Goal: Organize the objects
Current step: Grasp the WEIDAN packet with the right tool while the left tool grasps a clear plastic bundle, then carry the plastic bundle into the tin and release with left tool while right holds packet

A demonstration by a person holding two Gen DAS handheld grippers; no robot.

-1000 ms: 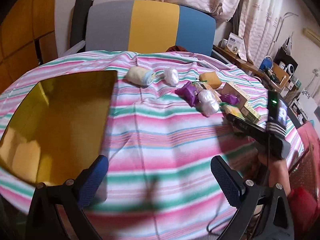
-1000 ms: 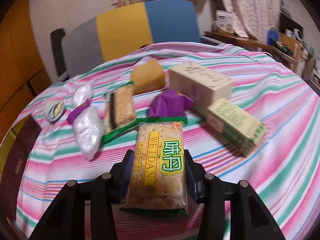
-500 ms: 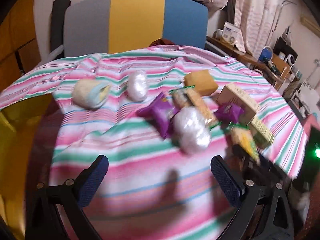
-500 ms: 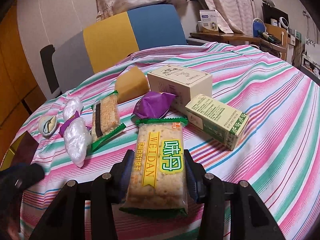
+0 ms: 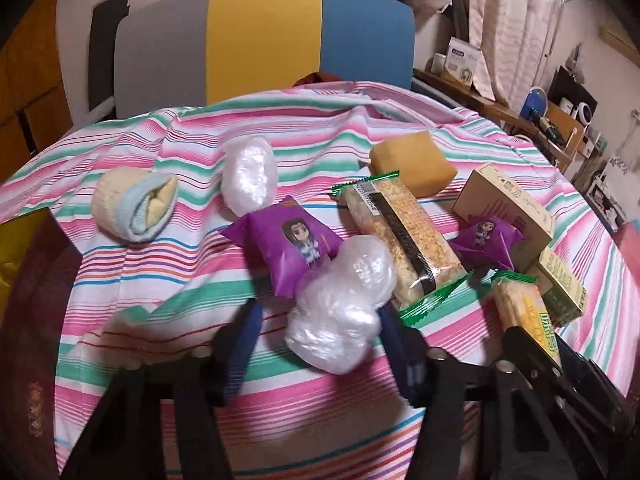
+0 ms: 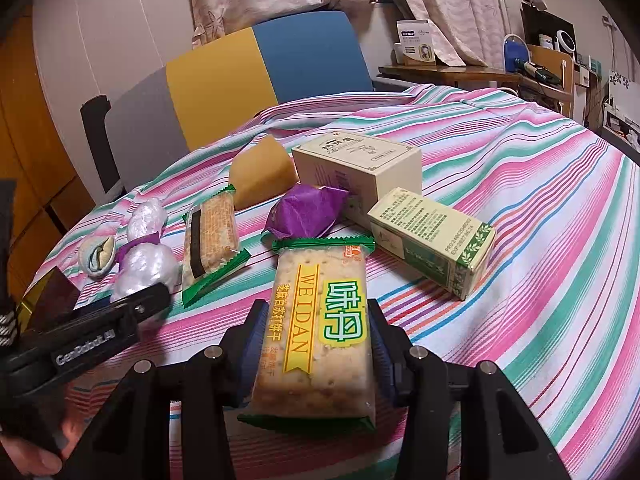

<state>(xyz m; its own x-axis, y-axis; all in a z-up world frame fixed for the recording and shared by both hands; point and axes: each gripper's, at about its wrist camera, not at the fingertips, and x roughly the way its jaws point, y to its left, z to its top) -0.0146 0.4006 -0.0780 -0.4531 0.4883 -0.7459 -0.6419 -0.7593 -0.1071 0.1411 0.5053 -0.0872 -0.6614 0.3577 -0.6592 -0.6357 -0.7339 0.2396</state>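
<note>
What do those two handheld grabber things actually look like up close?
Both are matte black plastic frames with silver screws at the joints. Each ends in two fingers lined with ribbed dark-blue pads. The left gripper carries white "GenRobot.AI" lettering along its side, and a black-and-white striped sleeve shows at the picture's edge beside it.

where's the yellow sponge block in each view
left wrist: the yellow sponge block lies upper right of centre, behind the green-edged cracker pack.
right wrist: it lies upper left of centre, left of the cream box.
shared landmark: the grey, yellow and blue chair back behind the table.
</note>
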